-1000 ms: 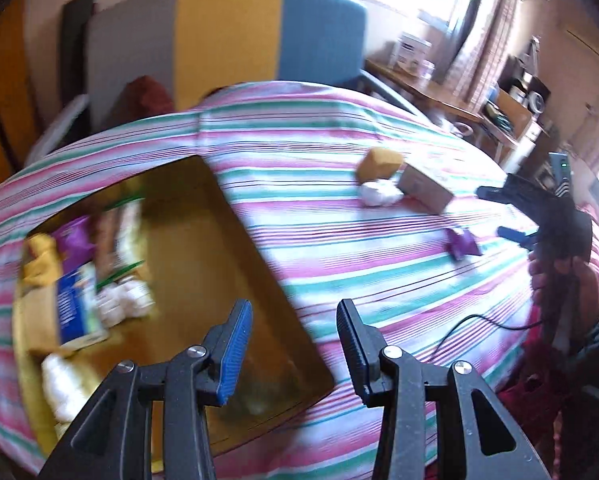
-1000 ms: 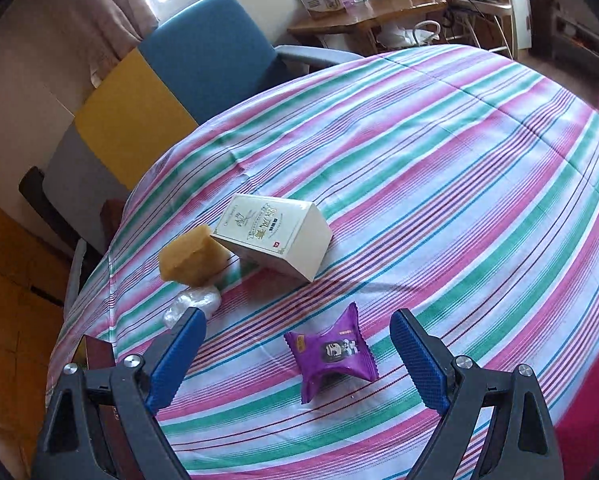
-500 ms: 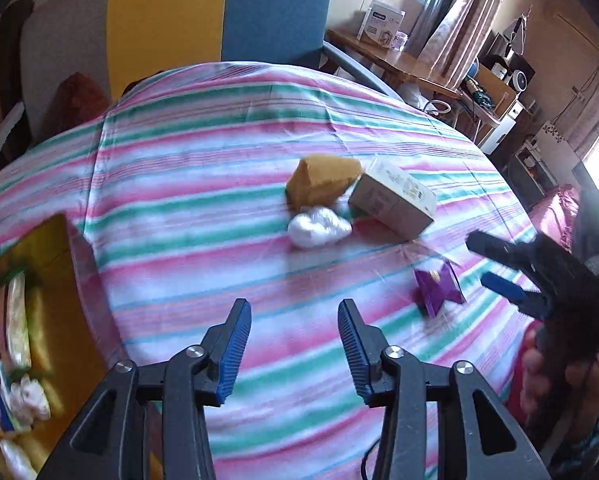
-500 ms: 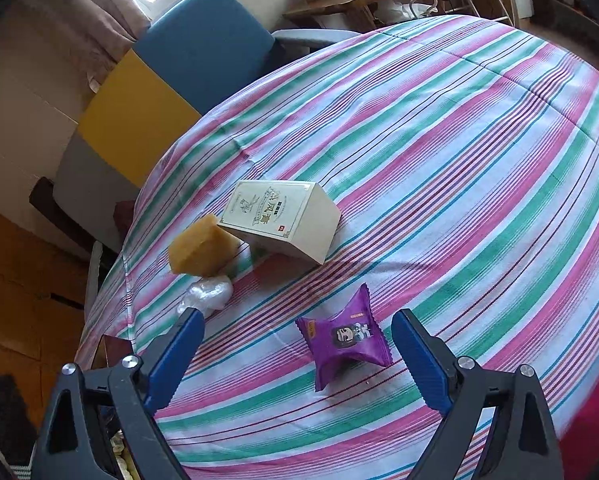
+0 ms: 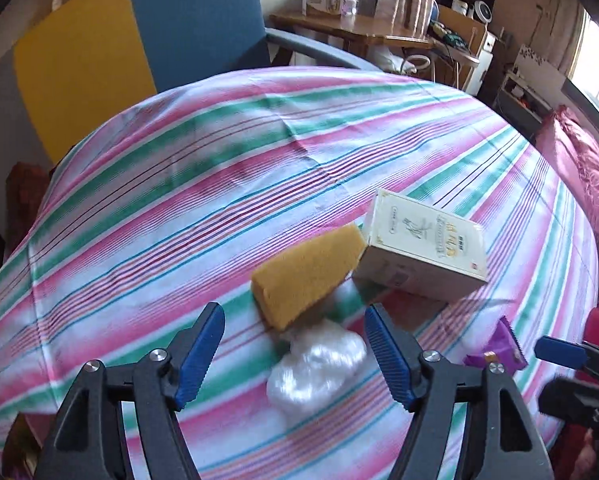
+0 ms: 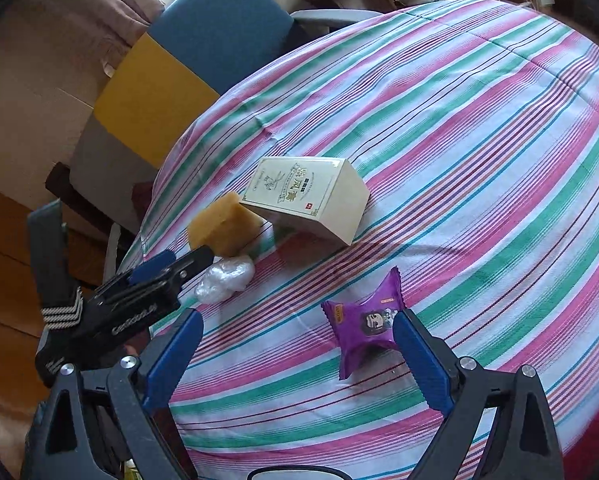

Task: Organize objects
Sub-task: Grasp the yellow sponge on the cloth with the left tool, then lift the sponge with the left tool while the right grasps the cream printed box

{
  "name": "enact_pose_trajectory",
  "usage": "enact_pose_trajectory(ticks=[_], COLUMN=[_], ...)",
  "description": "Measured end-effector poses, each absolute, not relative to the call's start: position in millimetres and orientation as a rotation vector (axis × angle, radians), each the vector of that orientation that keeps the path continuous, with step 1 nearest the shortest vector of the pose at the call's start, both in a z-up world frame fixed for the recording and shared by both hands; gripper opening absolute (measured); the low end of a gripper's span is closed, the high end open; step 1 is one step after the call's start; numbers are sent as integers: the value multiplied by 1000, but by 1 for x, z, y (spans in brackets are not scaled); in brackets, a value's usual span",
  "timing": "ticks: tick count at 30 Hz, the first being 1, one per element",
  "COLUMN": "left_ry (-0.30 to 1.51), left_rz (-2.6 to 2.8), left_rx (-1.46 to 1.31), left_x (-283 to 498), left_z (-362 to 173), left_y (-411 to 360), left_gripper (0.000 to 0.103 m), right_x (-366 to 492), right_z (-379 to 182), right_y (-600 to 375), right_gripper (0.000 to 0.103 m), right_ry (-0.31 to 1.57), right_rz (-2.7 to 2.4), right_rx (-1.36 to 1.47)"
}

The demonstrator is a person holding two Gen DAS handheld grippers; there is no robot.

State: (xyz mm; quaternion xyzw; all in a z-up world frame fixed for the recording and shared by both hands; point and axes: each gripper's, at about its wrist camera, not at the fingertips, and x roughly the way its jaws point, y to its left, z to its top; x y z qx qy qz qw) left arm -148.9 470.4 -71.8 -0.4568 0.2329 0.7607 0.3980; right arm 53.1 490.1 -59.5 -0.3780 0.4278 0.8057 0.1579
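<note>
While crinkly, clear plastic wad [image 5: 317, 368], spongy yellow wedge [image 5: 307, 276]

1. Your left gripper [image 5: 293, 344], jaws just opened wide, hovers over the striped tablecloth [image 5: 179, 208].
2. The clear plastic wad [image 5: 317, 368] lies between its fingers, untouched.
3. Just beyond: yellow sponge [image 5: 305, 280], touching the cream box [image 5: 423, 252].

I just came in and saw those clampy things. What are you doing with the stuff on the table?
A person is tidying, holding a gripper in each hand. The left gripper has just been opening its jaws, with nothing in them, and hangs above a clear plastic wad beside a yellow sponge and a cream box. The right gripper is open and empty near a purple snack packet. Everything lies on the striped tablecloth.
</note>
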Motion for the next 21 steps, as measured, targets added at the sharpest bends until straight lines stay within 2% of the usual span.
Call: enact_pose_trajectory(ticks=[3,4,6,8,21], left_ry=[627,632,607,546,341], left_rz=[1928,1935,1922,1923,2018], left_rx=[-1137,-1133,-1148,-1148,-1087], left_x=[-156,-157,-161,-161,-99], left_z=[-81,-83,-86,-83,-22], left_y=[484,487,488,481,362], left_gripper=[72,68,48,41,40], right_x=[53,53,52,52,52], right_z=[-60,-61,-62,-62,-58], right_y=[490,491,491,491,487], right_gripper=[97,97,97,97,97], right_ry=[1233,1237,1237,1228,1140], right_rz=[2306,2304,2301,2297,2297], right_rx=[-1085,-1086,-1090,-1092,-1100])
